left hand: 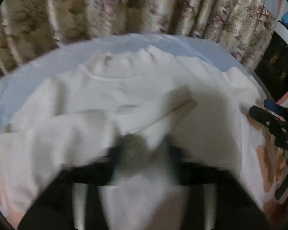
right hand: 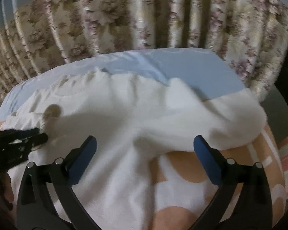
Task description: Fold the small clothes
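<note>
Item 1: white sweater [left hand: 124, 88], knitted, ribbed collar [left hand: 113, 71] at the far side. It lies spread on a bed, straight ahead of and below both grippers. 1 sleeve [left hand: 153, 113] is folded across the chest, its ribbed cuff pointing toward the right gripper's side.

Item 2: left gripper [left hand: 146, 147]. Heavily blurred in its own view; the 2 fingers show as dark smears standing apart, with white knit visible in the gap between them. No fabric seen pinched; the sweater's lower part lies just under and beyond the fingertips. In the right wrist view this gripper [right hand: 39, 136] enters at the left edge, its tip close over the sweater beside the folded sleeve.

Item 3: right gripper [right hand: 145, 143]. Jaws spread wide, blue pads [right hand: 86, 159] well apart, nothing clamped. The sweater's near edge lies between and just ahead of the fingertips, the body of it stretching away in front. From the left wrist view it [left hand: 266, 113] sits at the sweater's right border.

Item 4: bedding. Pale blue sheet [right hand: 192, 67] beyond the sweater; orange-and-white patterned cover [right hand: 182, 164] beneath the right gripper.

Item 5: floral curtain [right hand: 144, 15], behind the bed, far from both grippers.
</note>
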Tool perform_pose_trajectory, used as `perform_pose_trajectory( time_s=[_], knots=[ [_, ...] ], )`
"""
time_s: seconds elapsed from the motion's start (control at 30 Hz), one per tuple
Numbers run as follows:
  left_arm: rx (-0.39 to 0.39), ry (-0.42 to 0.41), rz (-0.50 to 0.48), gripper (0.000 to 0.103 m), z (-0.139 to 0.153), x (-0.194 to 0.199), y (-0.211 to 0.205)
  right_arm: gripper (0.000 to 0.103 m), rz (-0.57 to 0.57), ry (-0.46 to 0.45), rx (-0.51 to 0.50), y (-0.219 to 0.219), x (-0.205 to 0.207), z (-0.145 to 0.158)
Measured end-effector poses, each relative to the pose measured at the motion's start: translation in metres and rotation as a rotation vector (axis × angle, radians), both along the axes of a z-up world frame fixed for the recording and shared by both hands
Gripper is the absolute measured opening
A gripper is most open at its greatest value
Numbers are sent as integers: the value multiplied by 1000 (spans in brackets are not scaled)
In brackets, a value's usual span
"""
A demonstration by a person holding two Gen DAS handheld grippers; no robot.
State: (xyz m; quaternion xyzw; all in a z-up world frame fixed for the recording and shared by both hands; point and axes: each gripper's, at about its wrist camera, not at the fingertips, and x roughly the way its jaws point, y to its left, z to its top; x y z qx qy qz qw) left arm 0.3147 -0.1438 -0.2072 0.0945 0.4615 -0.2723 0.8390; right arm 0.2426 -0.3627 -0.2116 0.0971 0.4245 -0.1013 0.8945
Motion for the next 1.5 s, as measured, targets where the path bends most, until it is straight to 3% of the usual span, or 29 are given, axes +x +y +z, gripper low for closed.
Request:
perform_pose_trajectory(
  time_s=[0.03,0.17,0.3,0.43,0.5,0.53,0.57,0.77,0.83,1.0,1.2,1.4,1.5],
  knots=[
    [6,-47,16,81,7,-8,6,100,24,-4,3,8,5,0],
    [79,-163,94,83,21,-14,42,100,115,-16,13,41,25,2],
    [120,-157,182,83,15,2,79,100,216,20,61,78,58,-8],
    [106,-125,240,83,10,9,109,95,258,86,50,98,83,-27],
    [109,-117,254,83,6,11,118,81,260,131,100,98,92,-41],
    [113,-107,255,83,3,13,120,79,259,128,103,98,93,-43],
    [115,-103,256,83,1,14,121,66,275,112,83,102,93,-40],
    [86,-78,275,83,-4,18,124,20,333,82,109,97,90,-31],
    [81,-90,281,83,-1,20,125,17,319,39,118,87,88,-23],
    [81,-110,311,86,8,27,129,16,162,-50,88,34,81,-6],
    [85,-118,316,86,9,38,124,18,45,55,95,-20,82,-34],
    [205,-67,295,86,-19,56,107,36,44,62,50,-20,75,-30],
    [186,-61,299,89,-24,58,113,49,26,24,-18,-15,55,-16]
  ],
)
